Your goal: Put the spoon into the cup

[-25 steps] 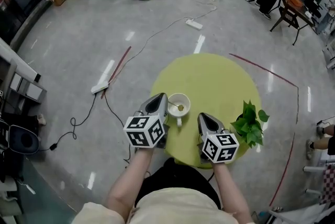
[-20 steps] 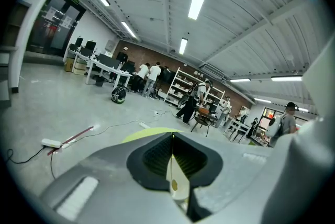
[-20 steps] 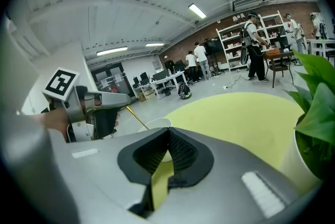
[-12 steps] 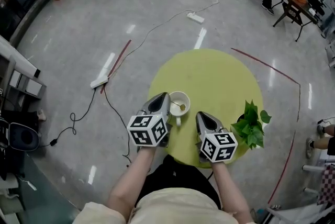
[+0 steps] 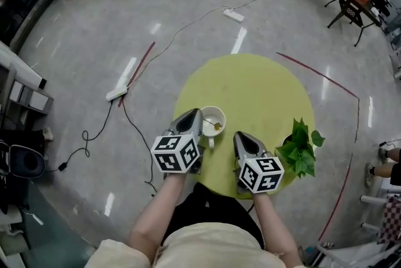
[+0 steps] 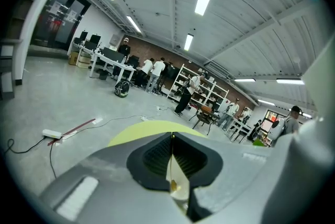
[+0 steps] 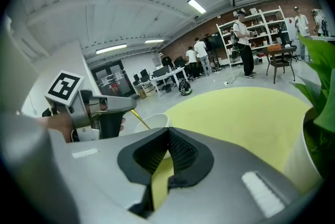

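A white cup [image 5: 213, 118] stands near the front edge of the round yellow-green table [image 5: 263, 91]. A thin gold spoon [image 7: 140, 119] slants down into the cup, its bowl [image 5: 216, 128] lying inside. My left gripper [image 5: 196, 119] is at the cup's left rim, shut on the spoon's handle end. In the left gripper view the jaws [image 6: 172, 137] meet at their tips, and the spoon bowl [image 6: 172, 184] shows below them. My right gripper [image 5: 240, 138] hovers just right of the cup with its jaws together and nothing between them; its own view shows the cup [image 7: 155, 121] just ahead.
A potted green plant [image 5: 299, 149] stands at the table's right edge, close to my right gripper. Cables and a power strip [image 5: 233, 15] lie on the grey floor beyond. Desks, shelves and people are far back in the room.
My left gripper has sunk a little with the spoon at the cup. The right gripper has kept its place.
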A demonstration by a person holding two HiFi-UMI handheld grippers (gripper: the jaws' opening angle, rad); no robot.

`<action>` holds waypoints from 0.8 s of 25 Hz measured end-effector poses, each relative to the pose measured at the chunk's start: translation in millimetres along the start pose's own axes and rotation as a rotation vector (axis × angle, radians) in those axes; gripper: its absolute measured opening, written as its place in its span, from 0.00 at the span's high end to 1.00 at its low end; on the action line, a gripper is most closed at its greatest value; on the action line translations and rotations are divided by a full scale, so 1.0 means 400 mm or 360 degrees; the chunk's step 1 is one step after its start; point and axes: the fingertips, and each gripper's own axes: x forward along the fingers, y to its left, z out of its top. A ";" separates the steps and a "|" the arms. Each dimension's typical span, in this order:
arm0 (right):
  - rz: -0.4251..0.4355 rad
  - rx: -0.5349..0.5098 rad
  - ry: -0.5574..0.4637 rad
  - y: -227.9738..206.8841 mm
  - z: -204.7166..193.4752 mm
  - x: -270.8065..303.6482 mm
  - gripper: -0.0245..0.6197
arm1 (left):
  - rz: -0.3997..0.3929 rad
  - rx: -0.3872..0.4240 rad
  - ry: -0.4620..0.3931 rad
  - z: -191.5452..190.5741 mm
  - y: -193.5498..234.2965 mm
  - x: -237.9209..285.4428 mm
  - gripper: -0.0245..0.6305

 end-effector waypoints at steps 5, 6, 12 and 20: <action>0.0002 -0.0001 0.0020 -0.006 -0.012 0.002 0.96 | 0.0021 0.0013 -0.0004 -0.004 0.014 0.002 0.96; 0.0002 -0.0001 0.0022 -0.006 -0.012 0.003 0.96 | 0.0025 0.0018 -0.0005 -0.003 0.017 0.003 0.96; 0.0015 -0.0002 0.0031 -0.005 -0.012 0.006 0.96 | 0.0060 0.0026 0.0005 -0.007 0.039 0.002 0.96; 0.0017 -0.0003 0.0034 -0.009 -0.014 0.005 0.96 | 0.0083 0.0034 0.0014 -0.016 0.050 -0.001 0.95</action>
